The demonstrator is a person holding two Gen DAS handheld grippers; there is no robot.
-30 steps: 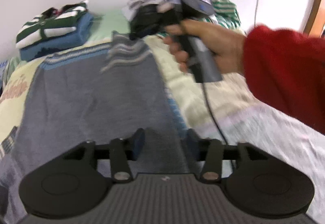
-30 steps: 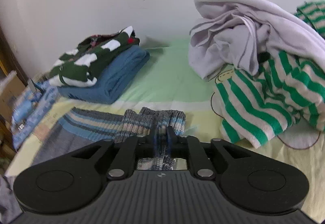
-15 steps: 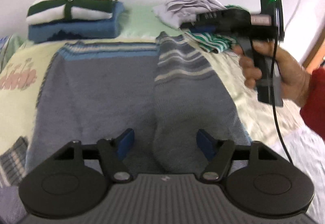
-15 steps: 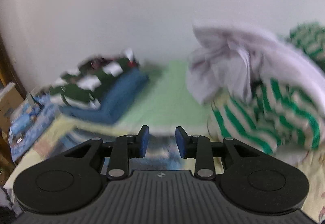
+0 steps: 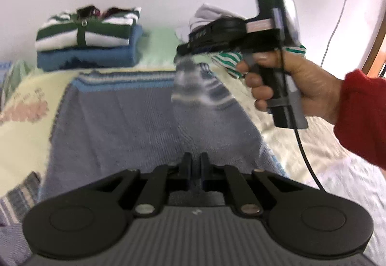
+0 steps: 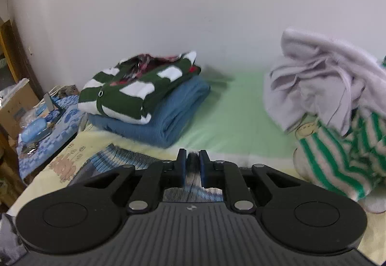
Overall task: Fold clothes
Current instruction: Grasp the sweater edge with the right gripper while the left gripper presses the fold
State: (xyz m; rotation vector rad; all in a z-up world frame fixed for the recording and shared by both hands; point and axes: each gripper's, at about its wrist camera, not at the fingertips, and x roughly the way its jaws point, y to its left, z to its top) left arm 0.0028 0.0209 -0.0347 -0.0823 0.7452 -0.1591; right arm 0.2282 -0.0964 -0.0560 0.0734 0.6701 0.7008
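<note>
Folded stack, far left: a dark green and white striped knit cardigan lies folded on a folded blue fleece garment at the back of the bed, against the wall.
Task garment: a grey-blue knitted sweater with a blue and cream striped hem lies spread flat on the bed, its striped-cuff sleeve laid along its right side.
Left hand-held gripper: jaws nearly pressed together, low over the near part of the sweater by the sleeve's upper end; it looks to be pinching the knit, though the fabric between the pads is hard to make out.
Right hand-held gripper: held by a hand in a red sleeve; jaws drawn close on the striped cuff.
Step in hand: by my reading, the sleeve fold, both ends of the sleeve being gripped.
Next move calls for: carrying cuff and shoulder together so the sleeve lies straight across the body without dragging the sweater.
Unfolded heap, far right: a crumpled pale lilac garment over a green and white striped one.
Containers: a cardboard box stands beside the bed at left; its contents cannot be seen.
</note>
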